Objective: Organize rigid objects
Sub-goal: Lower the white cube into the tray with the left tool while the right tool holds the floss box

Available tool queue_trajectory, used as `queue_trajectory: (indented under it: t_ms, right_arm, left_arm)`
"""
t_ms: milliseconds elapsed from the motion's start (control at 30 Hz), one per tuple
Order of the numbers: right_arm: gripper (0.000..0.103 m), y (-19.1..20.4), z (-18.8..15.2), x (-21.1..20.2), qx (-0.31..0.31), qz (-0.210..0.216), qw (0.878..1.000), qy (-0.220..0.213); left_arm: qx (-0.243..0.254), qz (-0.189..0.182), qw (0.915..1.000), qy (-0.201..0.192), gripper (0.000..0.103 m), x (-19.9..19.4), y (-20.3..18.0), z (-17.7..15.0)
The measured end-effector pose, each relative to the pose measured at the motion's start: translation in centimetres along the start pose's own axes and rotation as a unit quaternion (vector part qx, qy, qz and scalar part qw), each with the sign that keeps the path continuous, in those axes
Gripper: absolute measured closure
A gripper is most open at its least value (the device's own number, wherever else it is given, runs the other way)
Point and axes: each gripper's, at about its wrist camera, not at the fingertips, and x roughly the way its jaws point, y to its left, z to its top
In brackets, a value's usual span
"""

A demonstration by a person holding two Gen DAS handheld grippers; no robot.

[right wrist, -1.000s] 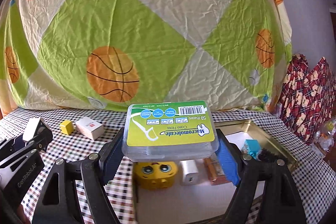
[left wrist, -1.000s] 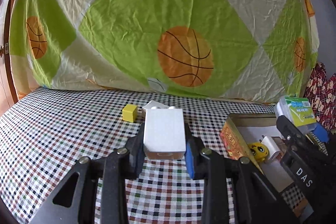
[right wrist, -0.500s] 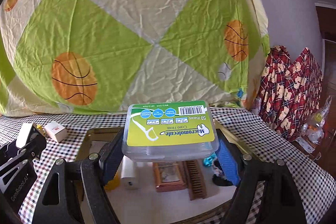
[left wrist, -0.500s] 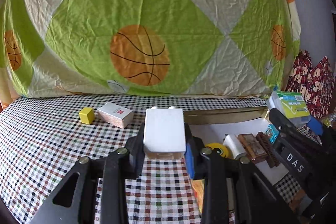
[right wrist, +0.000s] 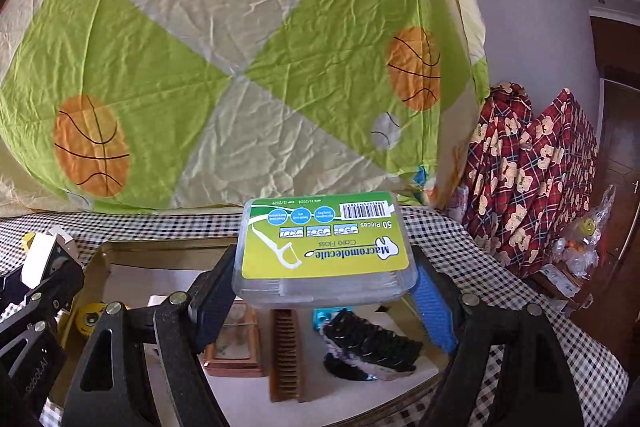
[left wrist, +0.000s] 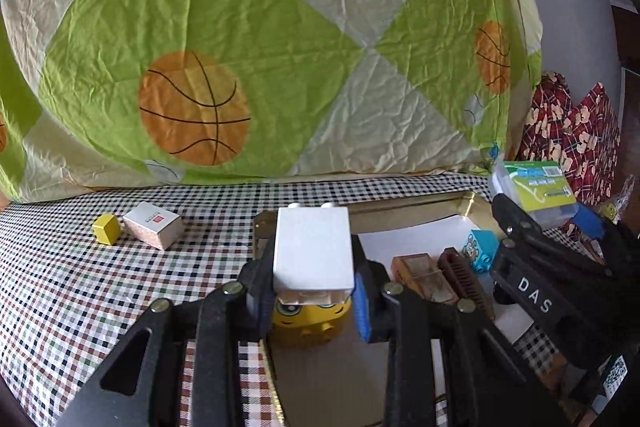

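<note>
My left gripper point(left wrist: 314, 297) is shut on a white block point(left wrist: 313, 253) and holds it over the left end of the gold tray point(left wrist: 400, 207), above a yellow smiley toy point(left wrist: 308, 323). My right gripper point(right wrist: 324, 301) is shut on a green-labelled floss box point(right wrist: 324, 247) and holds it over the tray point(right wrist: 160, 247), above a brown comb point(right wrist: 286, 355) and a black brush point(right wrist: 370, 349). The tray also holds a wooden box point(left wrist: 424, 281), a comb point(left wrist: 464, 279) and a blue toy block point(left wrist: 480, 251). The floss box also shows in the left wrist view point(left wrist: 536, 191).
A small yellow cube point(left wrist: 106, 229) and a white-and-tan box point(left wrist: 154, 225) lie on the checked tablecloth point(left wrist: 80, 287) left of the tray. A basketball-print sheet point(left wrist: 260, 47) hangs behind the table. Red plaid fabric point(right wrist: 532, 179) and a plastic bag point(right wrist: 580, 247) are to the right.
Both grippers moved to the right with their loads. The left gripper came from over the cloth to over the tray's left end; the right gripper came over the tray's right part.
</note>
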Motion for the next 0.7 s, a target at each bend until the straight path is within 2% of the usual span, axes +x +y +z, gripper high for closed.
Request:
queue_trajectory:
  t_ms: [367, 600, 700]
  right_arm:
    - [0.021, -3.2, -0.1, 3.1, 0.024, -0.004, 0.999, 0.042]
    - [0.021, -3.5, -0.6, 5.4, 0.012, -0.008, 0.997, 0.079]
    - [0.021, -3.5, -0.7, 6.0, 0.012, 0.003, 0.996, 0.093]
  left_arm:
    - [0.028, -0.013, 0.9994, 0.018, 0.072, 1.6, -4.1, -0.1]
    - [0.038, -0.004, 0.9987, 0.034, 0.072, 2.7, -5.3, -0.2]
    - [0.042, 0.004, 0.9979, 0.049, 0.072, 3.4, -5.7, -0.2]
